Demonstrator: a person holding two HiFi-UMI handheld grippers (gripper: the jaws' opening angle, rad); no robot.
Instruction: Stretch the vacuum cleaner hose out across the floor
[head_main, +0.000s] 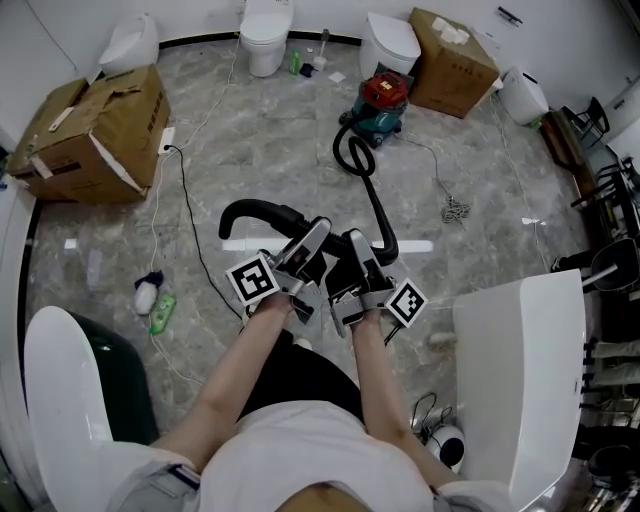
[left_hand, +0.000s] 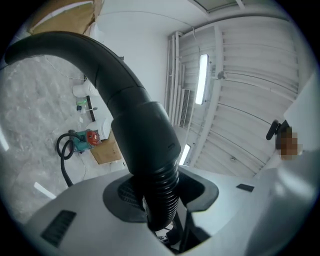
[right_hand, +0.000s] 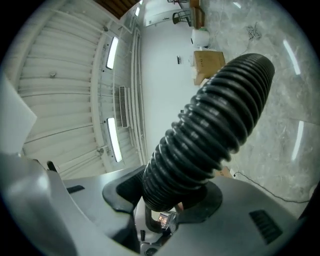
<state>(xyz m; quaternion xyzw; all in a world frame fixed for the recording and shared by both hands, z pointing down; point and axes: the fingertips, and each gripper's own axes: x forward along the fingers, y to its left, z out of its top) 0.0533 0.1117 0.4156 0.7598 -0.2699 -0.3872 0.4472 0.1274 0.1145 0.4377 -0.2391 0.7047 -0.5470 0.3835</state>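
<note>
- Step in hand (my judgement): the free end was already taken up, but the stretch itself was not yet done.
- The black ribbed plastic hose (head_main: 376, 205) started at the small red-and-teal canister vacuum cleaner (head_main: 384, 100) on the far side of the grey marble-pattern floor (head_main: 260, 150). It made a loop just beside the machine and then ran toward the person.
- Left gripper (head_main: 316, 236): pinching the hose. In the left gripper view the ribs (left_hand: 161, 200) sat between both jaws, right below the smooth black curved end tube (left_hand: 125, 100), and the pads seemed to press on them.
- Right gripper (head_main: 357, 246): clamped on the ribbed part (right_hand: 215, 130), just beside the left one and on the machine's side of it.
- Both grippers were close together in front of the person, w/ the curved end tube sticking out to the left in the head view.
- Next move, as I judge it: carry the held end away from the vacuum cleaner until the loop opens and the hose lies approx. straight, then lower it to the floor.
- This needs a firm grip, since ribs can slip through the jaws, and a slow pull. A hard pull would prob. drag the light machine along instead of straightening the hose.
</note>
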